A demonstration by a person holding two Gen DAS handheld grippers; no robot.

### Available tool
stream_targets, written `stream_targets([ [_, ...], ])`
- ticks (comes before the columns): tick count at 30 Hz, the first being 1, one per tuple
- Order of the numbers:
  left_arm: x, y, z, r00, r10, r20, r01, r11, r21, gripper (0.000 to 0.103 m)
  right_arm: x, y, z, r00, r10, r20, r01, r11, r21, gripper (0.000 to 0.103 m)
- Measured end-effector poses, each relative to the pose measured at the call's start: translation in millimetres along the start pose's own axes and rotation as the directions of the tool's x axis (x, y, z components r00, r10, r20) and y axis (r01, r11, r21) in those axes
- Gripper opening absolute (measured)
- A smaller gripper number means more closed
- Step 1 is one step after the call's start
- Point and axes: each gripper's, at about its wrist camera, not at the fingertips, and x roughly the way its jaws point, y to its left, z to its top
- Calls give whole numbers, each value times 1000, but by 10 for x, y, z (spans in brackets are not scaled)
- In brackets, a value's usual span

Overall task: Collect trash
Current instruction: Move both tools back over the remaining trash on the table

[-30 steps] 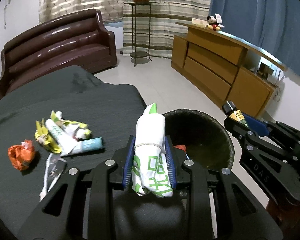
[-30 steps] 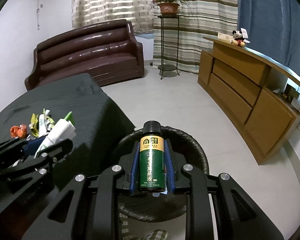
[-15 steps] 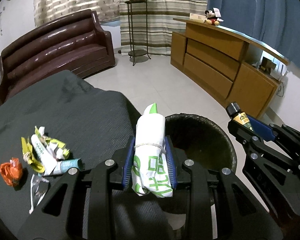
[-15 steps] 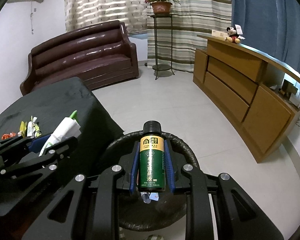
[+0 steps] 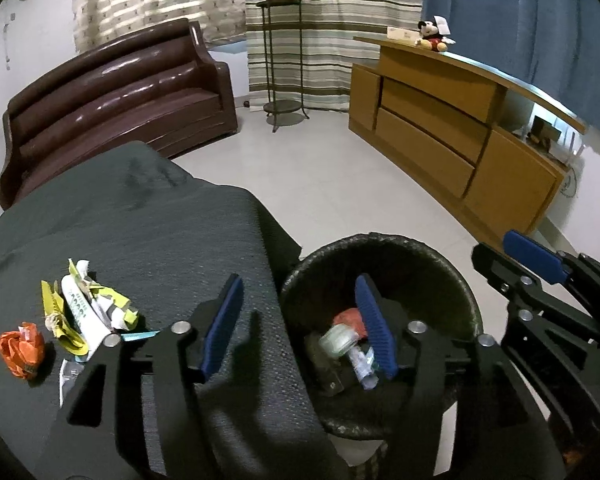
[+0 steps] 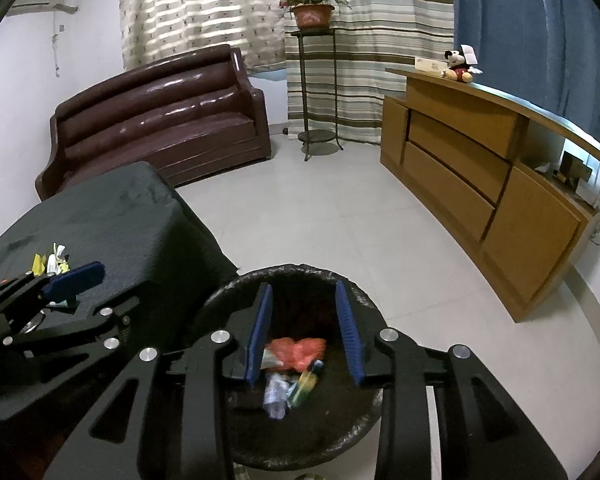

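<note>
Black bin (image 6: 236, 292): just received white pouch and green bottle (image 6: 306, 386); left gripper (image 5: 298, 326), right gripper (image 6: 304, 332) jaws just opened, empty. Wrappers (image 5: 88, 312) left on table (image 5: 148, 216).

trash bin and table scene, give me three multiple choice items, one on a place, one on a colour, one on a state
1. Where does the crumpled orange wrapper lie?
A. on the dark table
B. in the bin
C. on the sofa

2. What colour are the pads on the right gripper?
A. red
B. blue
C. yellow

3. What does the left gripper hold?
A. a bottle
B. a wrapper
C. nothing

Answers:
1 A, it sits near the table's left edge beside the yellow wrappers.
2 B, both pads show blue over the trash bin.
3 C, its jaws stand apart and empty.
</note>
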Motion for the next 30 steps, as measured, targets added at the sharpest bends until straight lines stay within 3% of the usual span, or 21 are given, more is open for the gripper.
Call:
stream_targets([
  [15, -241, 281, -145, 1000, 13, -9, -13, 1000, -26, 67, -34, 54, -18, 999, 33, -21, -33, 999, 15, 35],
  [30, -683, 982, -552, 995, 92, -42, -96, 991, -98, 69, -149, 682, -200, 986, 150, -72, -154, 987, -55, 38],
])
